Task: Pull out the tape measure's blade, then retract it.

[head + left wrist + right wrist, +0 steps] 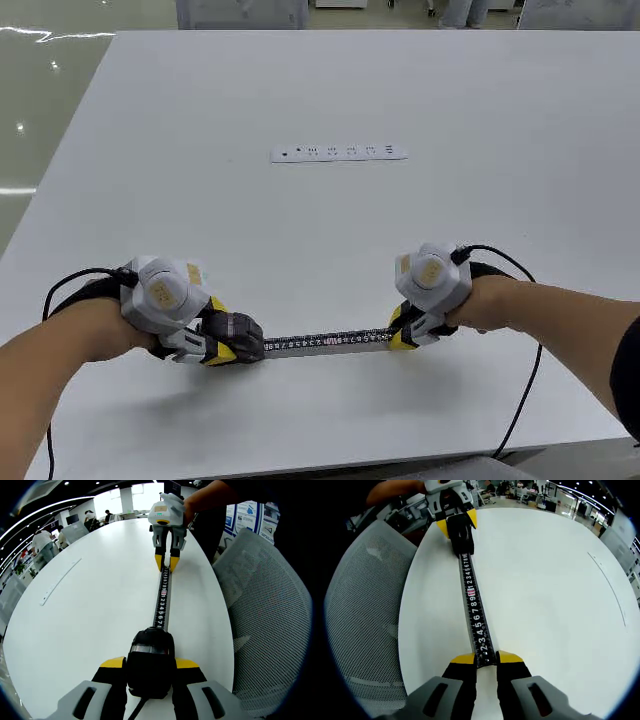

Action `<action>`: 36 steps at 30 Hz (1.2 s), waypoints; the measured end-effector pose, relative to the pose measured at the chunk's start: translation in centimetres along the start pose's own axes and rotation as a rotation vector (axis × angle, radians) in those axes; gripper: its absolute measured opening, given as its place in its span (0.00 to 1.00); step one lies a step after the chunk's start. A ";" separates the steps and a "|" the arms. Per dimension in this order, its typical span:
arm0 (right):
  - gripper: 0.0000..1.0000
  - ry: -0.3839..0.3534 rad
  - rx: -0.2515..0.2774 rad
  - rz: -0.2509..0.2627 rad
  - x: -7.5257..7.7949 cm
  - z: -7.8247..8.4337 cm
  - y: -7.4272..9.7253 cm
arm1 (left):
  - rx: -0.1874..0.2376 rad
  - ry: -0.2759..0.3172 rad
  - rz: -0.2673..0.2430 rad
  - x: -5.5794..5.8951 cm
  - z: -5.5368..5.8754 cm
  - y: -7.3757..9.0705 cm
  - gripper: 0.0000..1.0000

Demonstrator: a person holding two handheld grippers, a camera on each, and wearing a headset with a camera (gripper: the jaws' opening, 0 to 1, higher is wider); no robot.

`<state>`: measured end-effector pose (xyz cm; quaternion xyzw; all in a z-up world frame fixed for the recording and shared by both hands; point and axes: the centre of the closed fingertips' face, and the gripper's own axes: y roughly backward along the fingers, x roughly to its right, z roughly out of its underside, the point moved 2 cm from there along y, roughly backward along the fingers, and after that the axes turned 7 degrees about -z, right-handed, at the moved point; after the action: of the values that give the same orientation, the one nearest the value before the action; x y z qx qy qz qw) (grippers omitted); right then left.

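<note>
One tape measure point(238, 335) lies along the white bench's point(450, 120) near edge. The left gripper point(222, 332) clamps its case point(150, 660); the right gripper point(397, 330) pinches the extended blade's point(325, 341) tip. One power strip point(338, 153) lies mid-bench, in an open office.

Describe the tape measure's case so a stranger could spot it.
Start at the white table, along its near edge, where a numbered blade runs between the left gripper and the right gripper. The case is the dark chunky block at the blade's left end, clamped in the left gripper's jaws.
</note>
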<state>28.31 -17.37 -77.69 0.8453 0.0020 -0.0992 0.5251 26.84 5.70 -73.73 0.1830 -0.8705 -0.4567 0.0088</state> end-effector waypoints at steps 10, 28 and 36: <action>0.10 -0.001 -0.003 0.000 0.0 0.2 0.2 | -0.001 0.000 -0.001 -0.1 0.0 0.0 0.30; 0.10 -0.006 -0.007 0.004 0.1 0.9 0.5 | -0.001 -0.002 -0.001 -0.1 0.1 0.0 0.30; 0.10 -0.013 -0.002 0.002 0.2 1.1 0.6 | -0.001 -0.001 0.000 -0.1 0.1 -0.1 0.30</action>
<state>28.38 -18.60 -77.66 0.8441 -0.0020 -0.1042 0.5260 26.97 5.81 -73.86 0.1828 -0.8704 -0.4570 0.0086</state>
